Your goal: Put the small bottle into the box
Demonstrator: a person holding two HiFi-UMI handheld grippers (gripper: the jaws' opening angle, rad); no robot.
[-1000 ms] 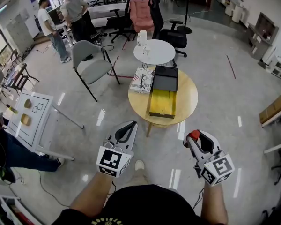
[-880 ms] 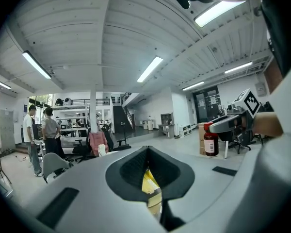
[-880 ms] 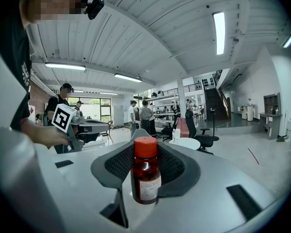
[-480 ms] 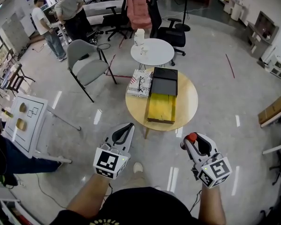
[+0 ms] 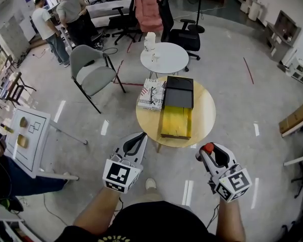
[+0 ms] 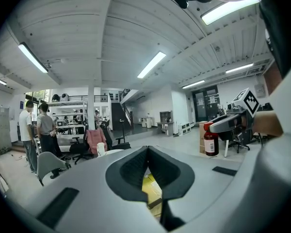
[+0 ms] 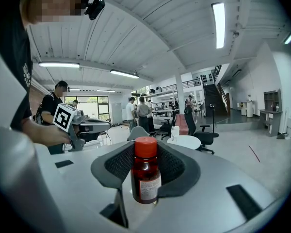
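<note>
Round table (image 5: pixel 204 110) stood at 12 o'clock from the person, with the left gripper (image 5: pixel 139 136) off its 7 o'clock edge and the right gripper (image 5: pixel 207 150) off its 5 o'clock edge, both clear of it. Small bottle (image 7: pixel 145 178) sat upright between the right gripper's jaws. On the table, the box (image 5: pixel 175 122) lay toward 6 o'clock, a flat case (image 5: pixel 178 92) touching its 12 o'clock end, and a pack (image 5: pixel 152 94) just beside the case at 9 o'clock. A smaller table (image 5: pixel 166 58) stood behind at 12 o'clock, a chair (image 5: pixel 91 69) at 10 o'clock, and two people (image 5: pixel 45 24) beyond the chair at 11 o'clock.
</note>
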